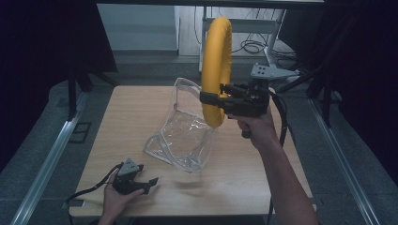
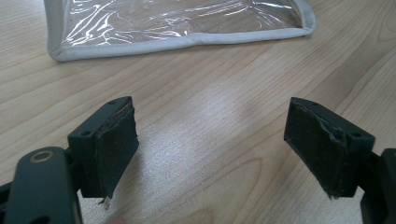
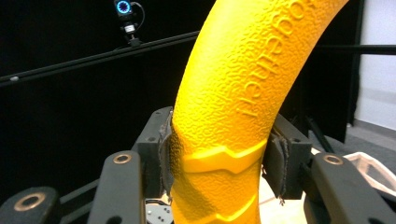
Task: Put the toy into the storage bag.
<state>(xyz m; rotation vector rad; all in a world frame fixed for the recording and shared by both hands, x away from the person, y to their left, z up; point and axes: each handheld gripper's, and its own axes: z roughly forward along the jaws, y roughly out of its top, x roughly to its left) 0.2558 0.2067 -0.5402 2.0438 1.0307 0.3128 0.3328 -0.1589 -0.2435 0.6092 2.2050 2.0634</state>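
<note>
While the left gripper [image 1: 146, 183] rests gaping and empty at the near edge of the pale wooden surface [image 1: 131, 112], the crumpled clear plastic pouch with grey trim [image 1: 180, 133] lies mid-surface. Beyond, the right gripper [image 1: 217, 97] clamps a textured yellow foam ring [image 1: 217, 65] held upright above it; embossed lettering unreadable in the right gripper view.

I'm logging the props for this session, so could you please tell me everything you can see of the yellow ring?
The yellow ring is a thick, bright hoop that looks like foam or rubber, with a pebbled skin, raised lettering and angular moulded ridges near the grip. It stands upright and edge-on in the high view, lifted off the table, its lower end over the clear plastic bag. The right gripper is clamped on its lower part, one pad pressed in on each side.
</note>
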